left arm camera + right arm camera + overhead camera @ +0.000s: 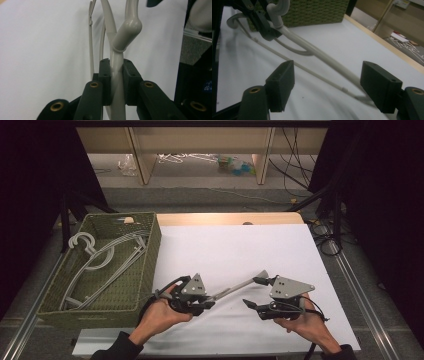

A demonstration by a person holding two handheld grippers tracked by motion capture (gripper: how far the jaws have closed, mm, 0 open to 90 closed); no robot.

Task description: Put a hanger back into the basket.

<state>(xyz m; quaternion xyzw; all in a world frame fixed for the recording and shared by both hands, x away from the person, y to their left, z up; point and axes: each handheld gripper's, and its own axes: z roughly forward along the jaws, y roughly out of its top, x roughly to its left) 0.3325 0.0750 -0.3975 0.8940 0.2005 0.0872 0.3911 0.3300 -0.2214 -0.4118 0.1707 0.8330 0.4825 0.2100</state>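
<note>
Left gripper view: left gripper [116, 82] clamps the grey hanger [117, 45] at its neck; right gripper [332, 85], jaws apart near the surface's front edge, should close squarely on the hanger's arm.

The worktop [280, 245] carries a white sheet; a light wooden edge [225, 218] shows along its far side. Grey floor [200, 195] extends beyond it. Wooden shelving [200, 140] stands at the far end, with white wire items [185, 157] and a blue-green object [237, 166] on the floor beneath. Black curtains [385, 195] close off both sides. Black cables [295, 165] trail at the right. Metal rails [357, 290] flank the worktop
</note>
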